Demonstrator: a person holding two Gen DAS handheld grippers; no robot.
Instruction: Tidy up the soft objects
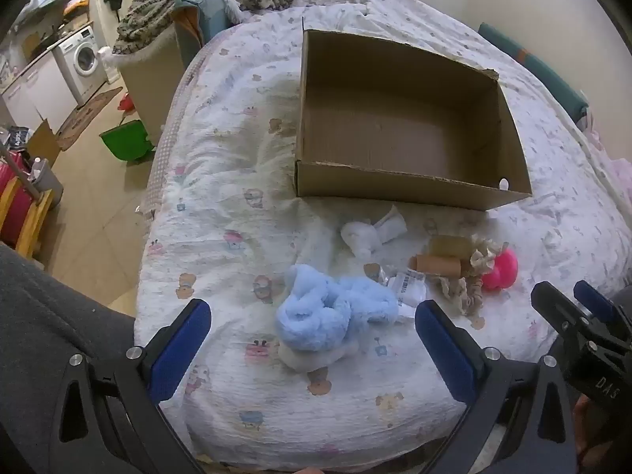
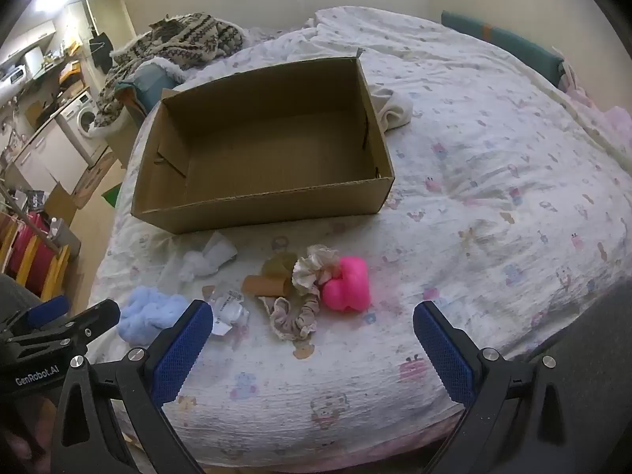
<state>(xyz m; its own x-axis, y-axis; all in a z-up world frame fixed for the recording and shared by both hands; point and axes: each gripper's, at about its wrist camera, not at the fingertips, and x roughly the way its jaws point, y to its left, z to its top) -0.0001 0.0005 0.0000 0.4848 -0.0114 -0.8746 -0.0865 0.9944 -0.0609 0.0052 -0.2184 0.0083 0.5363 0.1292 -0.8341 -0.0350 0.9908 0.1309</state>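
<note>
Blue fluffy sock point(image 1: 316, 312) between open left tongs point(image 1: 312, 335)

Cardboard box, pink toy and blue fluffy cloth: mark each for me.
cardboard box point(image 2: 256, 207): right wrist view, near outer wall.
pink toy point(image 2: 349, 284): right wrist view, middle of its body.
blue fluffy cloth point(image 1: 316, 312): left wrist view, centre of the bundle.

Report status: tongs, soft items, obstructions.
Left tongs and right tongs open, empty. Brown cardboard box empty; fluffy blue cloth, pink plush on bed. Nothing blocking.
</note>
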